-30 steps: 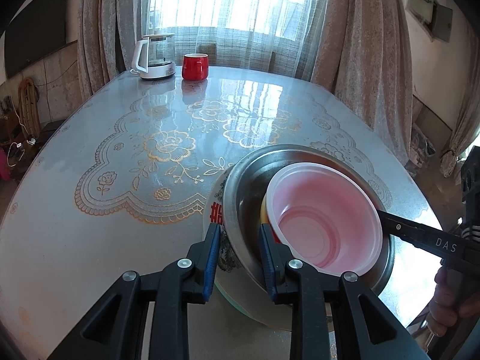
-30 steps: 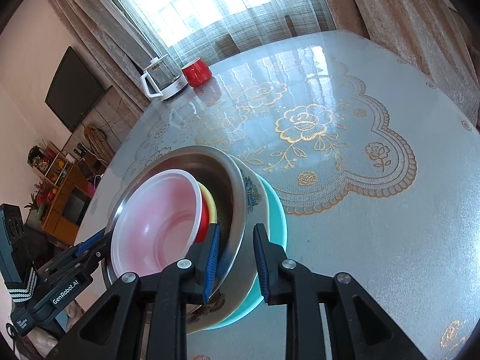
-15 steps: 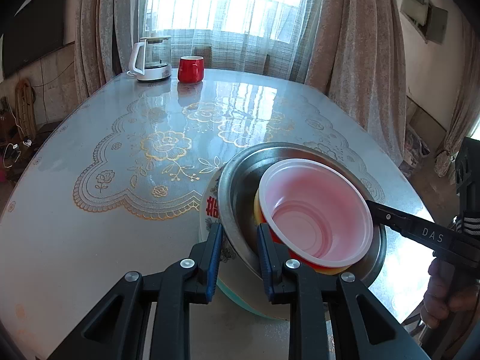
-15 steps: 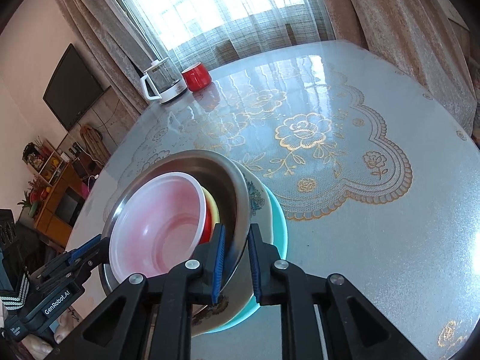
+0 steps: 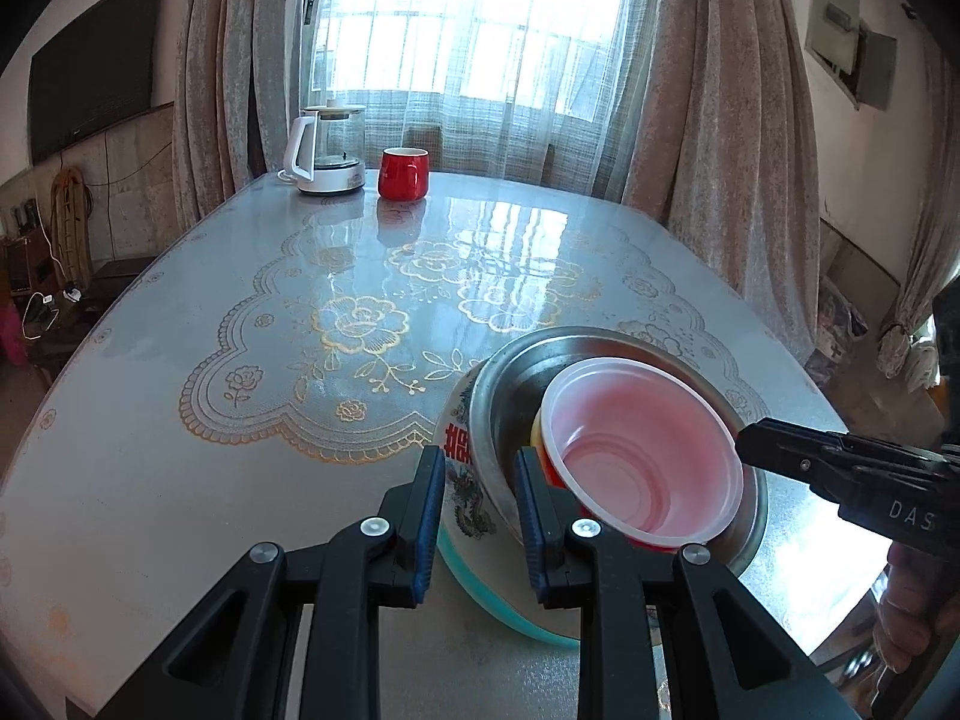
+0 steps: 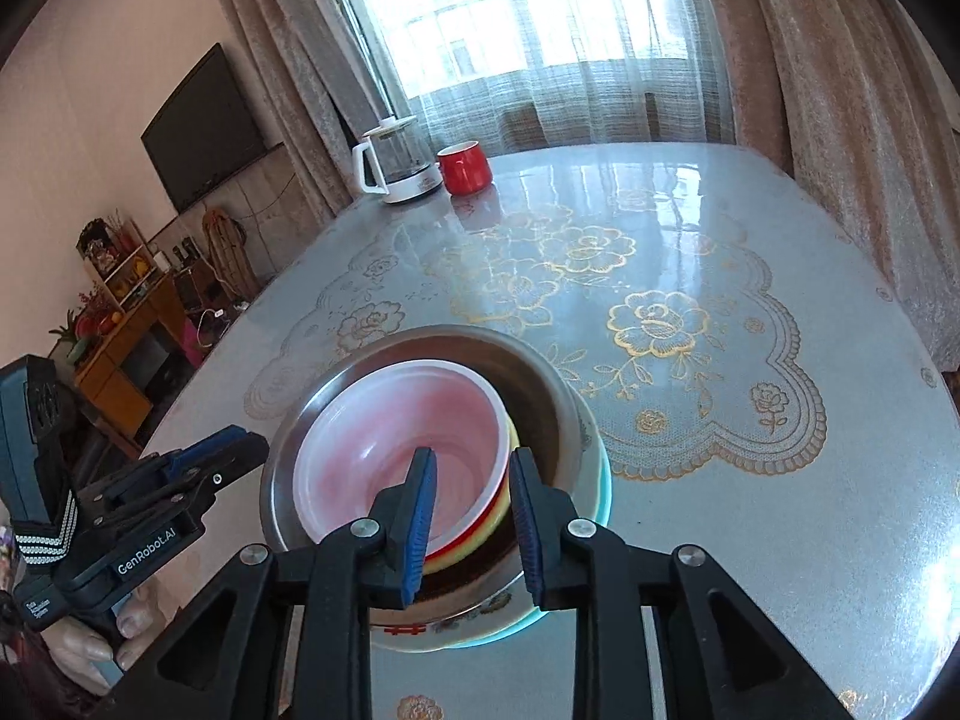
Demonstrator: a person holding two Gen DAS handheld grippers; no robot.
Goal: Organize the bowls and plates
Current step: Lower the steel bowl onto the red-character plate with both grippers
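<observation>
On the table [image 5: 180, 480] a teal plate [image 5: 510, 612] carries a patterned bowl [image 5: 462, 480], then a steel bowl [image 5: 516, 384], yellow and red bowls, and a pink plastic bowl [image 5: 642, 456] innermost. The left hand-held gripper [image 5: 477, 516] clamps the steel and patterned rims. The right hand-held gripper [image 6: 471, 510] is opening around the inner bowls' rims.

One nested stack of dishes sits at the near edge of the table [image 5: 180, 480]. Counted from the inside out it holds one translucent pink bowl [image 5: 645, 468], one red bowl [image 5: 555, 474], one yellow bowl [image 6: 510, 516], one steel bowl [image 5: 516, 384], one white patterned bowl [image 5: 459, 468] and one teal plate [image 5: 498, 606] at the bottom: five bowls and one plate. At the far left of the table stand one glass kettle [image 5: 327, 150] and one red mug [image 5: 403, 173]. Two grippers are in view.
</observation>
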